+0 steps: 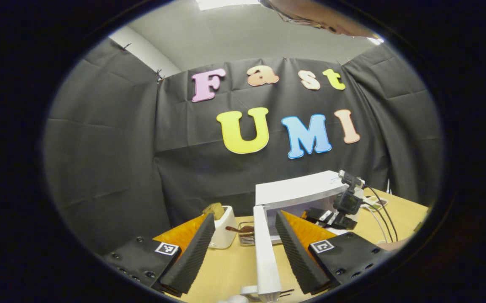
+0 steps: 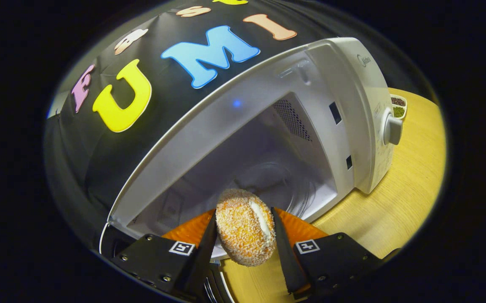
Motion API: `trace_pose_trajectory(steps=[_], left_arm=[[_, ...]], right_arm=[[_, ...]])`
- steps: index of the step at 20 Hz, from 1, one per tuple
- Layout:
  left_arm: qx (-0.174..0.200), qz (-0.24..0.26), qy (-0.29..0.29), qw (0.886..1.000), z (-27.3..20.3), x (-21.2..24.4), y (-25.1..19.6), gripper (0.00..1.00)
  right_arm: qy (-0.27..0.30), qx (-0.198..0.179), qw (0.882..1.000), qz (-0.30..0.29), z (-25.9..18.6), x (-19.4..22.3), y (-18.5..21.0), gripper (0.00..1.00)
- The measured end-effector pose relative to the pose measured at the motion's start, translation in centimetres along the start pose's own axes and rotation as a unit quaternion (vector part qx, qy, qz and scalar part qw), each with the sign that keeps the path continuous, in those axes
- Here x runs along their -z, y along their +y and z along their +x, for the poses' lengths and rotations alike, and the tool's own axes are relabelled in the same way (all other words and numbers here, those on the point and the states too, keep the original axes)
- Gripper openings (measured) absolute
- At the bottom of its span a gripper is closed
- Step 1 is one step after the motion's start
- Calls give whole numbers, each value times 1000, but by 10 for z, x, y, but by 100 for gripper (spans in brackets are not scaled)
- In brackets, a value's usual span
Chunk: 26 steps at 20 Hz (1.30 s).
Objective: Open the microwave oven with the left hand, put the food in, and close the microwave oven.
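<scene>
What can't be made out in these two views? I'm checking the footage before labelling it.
- Left gripper view: the microwave cavity is hidden behind the open door, seen edge-on, and the right gripper.
- Left gripper view: the toaster is partly covered by the left gripper finger.
- Right gripper view: the cavity floor's front is blocked by the crumb-coated pastry in the right gripper.
- Right gripper view: the small dishes are too small to identify.

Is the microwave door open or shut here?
Open. The microwave cavity is exposed, and the door stands swung out edge-on between the left gripper's fingers.
</scene>
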<state>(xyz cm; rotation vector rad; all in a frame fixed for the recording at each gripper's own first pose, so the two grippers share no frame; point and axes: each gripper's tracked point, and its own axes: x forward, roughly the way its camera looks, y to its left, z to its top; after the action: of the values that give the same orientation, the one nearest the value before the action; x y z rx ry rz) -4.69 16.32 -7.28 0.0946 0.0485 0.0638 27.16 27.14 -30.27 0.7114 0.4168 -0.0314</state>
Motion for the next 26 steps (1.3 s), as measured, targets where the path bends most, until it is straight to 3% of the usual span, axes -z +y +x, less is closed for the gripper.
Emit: trace_pose_trajectory(steps=[5, 8, 10, 11, 12, 18, 21, 26], left_arm=[[-11, 6, 9, 1000, 1, 12, 7, 100], [-21, 4, 8, 1000, 0, 14, 13, 99], [-28, 4, 11, 1000, 1, 15, 15, 98], [-29, 6, 11, 999, 0, 15, 16, 100], [-34, 11, 10, 999, -2, 14, 19, 99], [-70, 18, 3, 997, -9, 20, 51, 99], [-94, 26, 18, 995, -17, 41, 74, 99], [-109, 45, 46, 992, -38, 87, 89, 99]], right_arm=[[-8, 43, 999, -14, 30, 11, -10, 72], [-16, 37, 999, -29, 38, 9, -5, 72], [-3, 39, 999, -24, 35, 15, -6, 80], [0, 38, 999, -28, 33, 15, -8, 90], [0, 36, 999, -35, 27, 12, -8, 97], [-33, 21, 994, -105, -37, -30, -19, 97], [-48, 34, 983, -176, -80, -59, -46, 97], [-46, 23, 965, -255, -148, -86, -84, 97]])
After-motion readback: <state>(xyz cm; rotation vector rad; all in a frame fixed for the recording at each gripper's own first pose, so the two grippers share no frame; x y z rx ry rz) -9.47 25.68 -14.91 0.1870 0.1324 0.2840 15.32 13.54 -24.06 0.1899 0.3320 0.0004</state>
